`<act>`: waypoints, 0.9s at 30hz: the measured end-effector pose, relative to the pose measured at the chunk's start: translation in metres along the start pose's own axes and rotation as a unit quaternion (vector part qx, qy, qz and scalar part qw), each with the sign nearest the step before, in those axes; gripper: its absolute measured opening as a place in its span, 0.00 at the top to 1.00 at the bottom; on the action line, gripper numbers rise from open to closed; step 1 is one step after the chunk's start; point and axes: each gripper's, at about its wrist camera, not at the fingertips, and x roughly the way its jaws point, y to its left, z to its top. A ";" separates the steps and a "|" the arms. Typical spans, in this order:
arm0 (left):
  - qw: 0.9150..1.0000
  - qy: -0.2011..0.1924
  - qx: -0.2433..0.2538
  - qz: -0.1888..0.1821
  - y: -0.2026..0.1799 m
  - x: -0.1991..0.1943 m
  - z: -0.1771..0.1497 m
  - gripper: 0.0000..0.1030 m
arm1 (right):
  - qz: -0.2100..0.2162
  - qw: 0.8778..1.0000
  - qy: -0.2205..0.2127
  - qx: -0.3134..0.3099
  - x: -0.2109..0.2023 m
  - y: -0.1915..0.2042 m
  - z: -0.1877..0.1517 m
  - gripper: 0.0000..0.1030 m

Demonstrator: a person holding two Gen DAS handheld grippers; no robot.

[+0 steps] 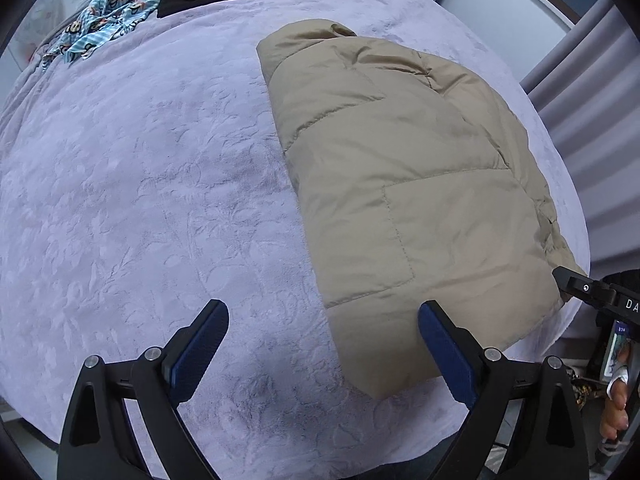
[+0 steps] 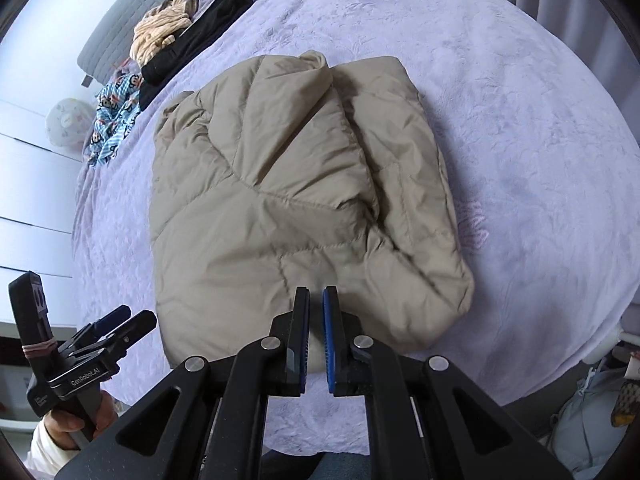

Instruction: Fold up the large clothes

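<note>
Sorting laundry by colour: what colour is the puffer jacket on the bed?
Beige-tan, plain with quilted stitching; the puffer jacket shows best in the right wrist view.

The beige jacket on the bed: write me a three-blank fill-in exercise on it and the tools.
1. The beige jacket lies folded on a ____ blanket.
2. The left tool has its jaws ____.
3. The right tool holds ____ between its nearly closed jaws.

Missing words: purple; open; nothing
</note>
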 end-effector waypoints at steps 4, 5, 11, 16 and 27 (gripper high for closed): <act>1.000 -0.013 -0.017 -0.002 0.012 -0.007 -0.002 0.00 | 0.001 1.000 -0.003 0.006 0.002 0.008 -0.005 0.84; 1.000 -0.015 -0.021 -0.012 0.014 -0.009 -0.001 0.00 | 0.002 1.000 -0.004 0.005 0.001 0.008 -0.006 0.78; 0.999 -0.015 -0.044 -0.011 0.015 -0.004 0.018 0.00 | -0.006 1.000 -0.018 -0.013 -0.010 0.011 0.010 0.45; 0.997 -0.003 -0.072 -0.005 0.006 0.009 0.038 0.00 | -0.012 1.000 -0.006 -0.026 -0.006 -0.003 0.044 0.40; 0.995 0.021 -0.092 0.007 -0.011 0.039 0.068 0.00 | 0.011 0.999 0.030 -0.014 0.018 -0.059 0.107 0.16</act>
